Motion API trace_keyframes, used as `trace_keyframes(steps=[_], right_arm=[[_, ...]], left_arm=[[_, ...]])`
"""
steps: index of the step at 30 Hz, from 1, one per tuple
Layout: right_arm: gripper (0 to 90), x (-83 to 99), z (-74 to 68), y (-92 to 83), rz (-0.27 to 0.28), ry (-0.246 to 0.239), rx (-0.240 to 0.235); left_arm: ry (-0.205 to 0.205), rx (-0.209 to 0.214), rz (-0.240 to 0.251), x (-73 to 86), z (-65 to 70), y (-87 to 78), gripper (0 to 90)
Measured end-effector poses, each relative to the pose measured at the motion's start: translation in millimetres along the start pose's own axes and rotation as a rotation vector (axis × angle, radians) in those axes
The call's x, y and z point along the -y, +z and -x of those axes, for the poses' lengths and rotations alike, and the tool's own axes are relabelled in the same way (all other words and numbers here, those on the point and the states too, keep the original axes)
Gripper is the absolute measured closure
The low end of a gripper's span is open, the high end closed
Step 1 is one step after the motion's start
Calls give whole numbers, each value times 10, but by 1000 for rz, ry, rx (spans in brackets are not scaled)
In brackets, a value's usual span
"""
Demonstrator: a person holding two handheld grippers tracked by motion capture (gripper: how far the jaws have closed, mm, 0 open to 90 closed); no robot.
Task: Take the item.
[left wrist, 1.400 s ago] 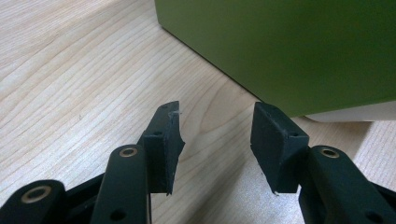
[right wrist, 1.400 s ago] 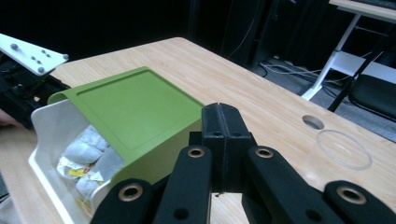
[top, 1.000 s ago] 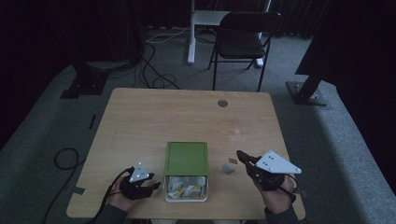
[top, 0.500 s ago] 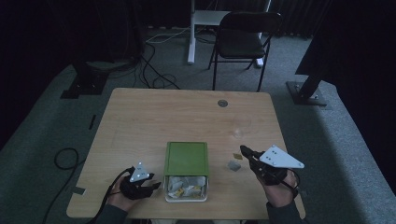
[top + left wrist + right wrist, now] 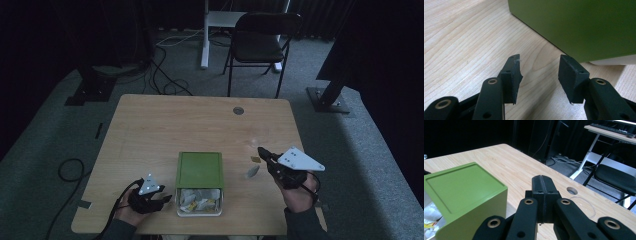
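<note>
Green box (image 5: 199,169) sat near the front edge of the wooden table (image 5: 165,125), between our two hands, with its green lid pushed toward the far side so that the white tray (image 5: 199,202) at its near end lay uncovered. Inside that tray we could see a heap of small white and yellow packets (image 5: 197,199), too small for us to tell apart.

Our left gripper (image 5: 159,198) rested low on the table just beside the box's near left corner. In the left gripper view its jaws stood apart with nothing between them, the pads (image 5: 514,75) bare, and the box's green wall (image 5: 579,25) rose close ahead, the white tray showing beneath it.

Our right gripper (image 5: 261,151) was off to the right of the box, raised a little above the table and pointed toward the far left. In the right gripper view its jaws were pressed flat together, clamped on nothing we could see.

Two small scraps lay on the bare wood between box and right gripper: a pale grey piece (image 5: 252,171) nearer the box and a tiny yellowish one (image 5: 255,159) just by the jaw tips.

Beyond the table stood a dark folding chair (image 5: 260,45).
</note>
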State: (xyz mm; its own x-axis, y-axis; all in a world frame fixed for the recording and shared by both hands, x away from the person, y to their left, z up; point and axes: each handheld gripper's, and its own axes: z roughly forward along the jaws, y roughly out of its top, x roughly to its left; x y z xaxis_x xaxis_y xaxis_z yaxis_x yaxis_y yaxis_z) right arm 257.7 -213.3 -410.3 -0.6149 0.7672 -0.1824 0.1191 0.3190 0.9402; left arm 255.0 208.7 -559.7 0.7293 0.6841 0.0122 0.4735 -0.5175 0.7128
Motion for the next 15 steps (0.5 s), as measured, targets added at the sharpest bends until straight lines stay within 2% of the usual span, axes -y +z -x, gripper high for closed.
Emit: trace_keyframes(steps=[15], right_arm=[[900, -45, 150, 149, -6, -8, 13]], left_arm=[[3, 4, -8, -1, 1, 8, 536]])
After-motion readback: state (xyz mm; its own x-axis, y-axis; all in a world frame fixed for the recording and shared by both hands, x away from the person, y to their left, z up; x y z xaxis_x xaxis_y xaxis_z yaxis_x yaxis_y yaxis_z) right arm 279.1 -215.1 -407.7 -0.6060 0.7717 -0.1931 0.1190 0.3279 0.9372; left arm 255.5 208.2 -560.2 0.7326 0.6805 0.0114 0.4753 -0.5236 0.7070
